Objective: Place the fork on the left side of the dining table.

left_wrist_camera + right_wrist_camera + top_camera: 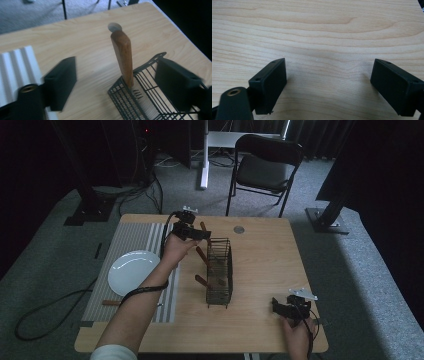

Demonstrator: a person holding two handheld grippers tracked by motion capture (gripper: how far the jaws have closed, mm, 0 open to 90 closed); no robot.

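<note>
- 2 grippers at a light wood table (260, 245); left gripper (192, 232) sits at 11 o'clock of the high view's table, right gripper (286, 308) at 5 o'clock near the front edge.
- Black wire basket (219, 272) stands mid-table, long axis running 12 to 6 o'clock.
- Wooden-handled utensil (122, 56) stands tilted in the basket's far corner, handle end up, lower part inside the mesh; left gripper view has it between the 2 jaws.
- Left jaws apart, 1 on each side of the handle, no pad touching it; gap visible on both sides. Right-hand jaw overlaps the basket rim in that view, contact cannot tell.
- Left hand (175, 249) holds that gripper just at 10 o'clock of the basket.
- At least 2 more brown handles (202, 281) stick out of the basket's left side at 9 o'clock, leaning outward.
- Right jaws spread wide, nothing between them, bare wood below in the right gripper view; right hand (296, 332) at table edge, 6 o'clock of its gripper.
- White plate (131, 271) lies on a striped placemat (125, 240) at 9 o'clock of the basket, well apart from it.
- Another brown-handled piece (112, 303) lies flat on the mat at 6 o'clock of the plate.
- Small round grey disc (239, 229) in the tabletop at 1 o'clock of the basket.
- Black folding chair (265, 167) on carpet beyond the table, 12 o'clock.
</note>
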